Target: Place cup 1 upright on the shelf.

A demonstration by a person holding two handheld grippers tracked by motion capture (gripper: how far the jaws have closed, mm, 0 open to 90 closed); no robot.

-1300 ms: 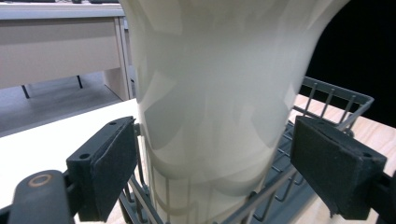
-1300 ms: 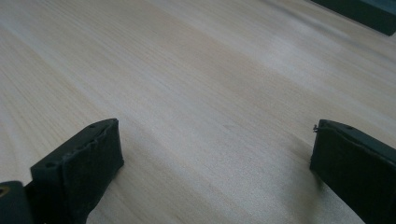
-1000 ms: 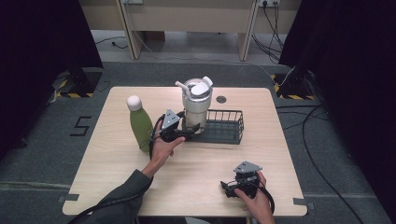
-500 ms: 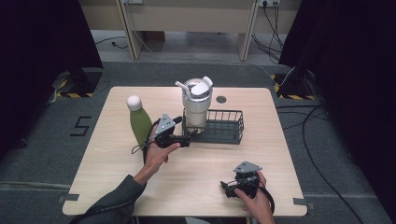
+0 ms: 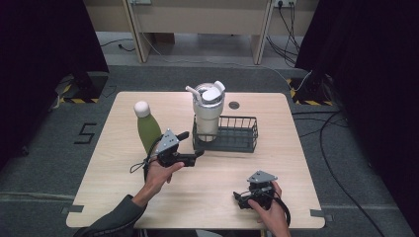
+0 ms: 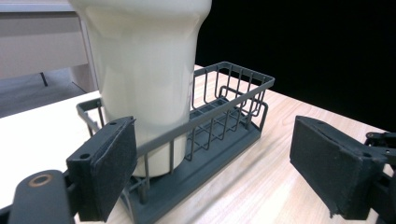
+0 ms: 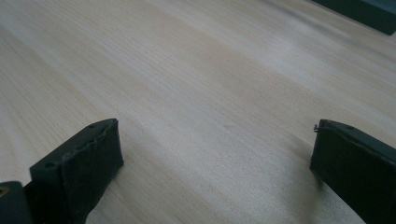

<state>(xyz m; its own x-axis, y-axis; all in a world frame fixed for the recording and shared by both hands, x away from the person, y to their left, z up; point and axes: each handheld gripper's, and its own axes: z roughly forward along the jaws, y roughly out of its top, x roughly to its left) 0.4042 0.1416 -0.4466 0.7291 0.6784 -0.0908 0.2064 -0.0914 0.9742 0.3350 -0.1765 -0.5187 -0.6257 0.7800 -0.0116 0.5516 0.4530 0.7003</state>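
A cream tumbler [image 5: 207, 114] with a lid and straw stands upright in the left end of a dark wire basket [image 5: 239, 139] at mid-table. My left gripper [image 5: 193, 144] is open just in front-left of the basket and holds nothing. In the left gripper view, the tumbler [image 6: 144, 70] and basket [image 6: 233, 112] sit just beyond the spread jaws of that gripper [image 6: 215, 144]. A green bottle [image 5: 147, 130] with a white cap stands left of the hand. My right gripper [image 5: 238, 199] is low near the front edge, open [image 7: 215, 158] over bare wood.
The table [image 5: 296, 163] is light wood, with a small dark round hole [image 5: 233, 105] behind the basket. A dark edge, likely the basket base [image 7: 364, 11], shows in the top right corner of the right gripper view. Cables trail on the floor at the right.
My left gripper has drawn back a little from the tumbler toward the front left, its jaws open. The right gripper and the tumbler have stayed where they were.
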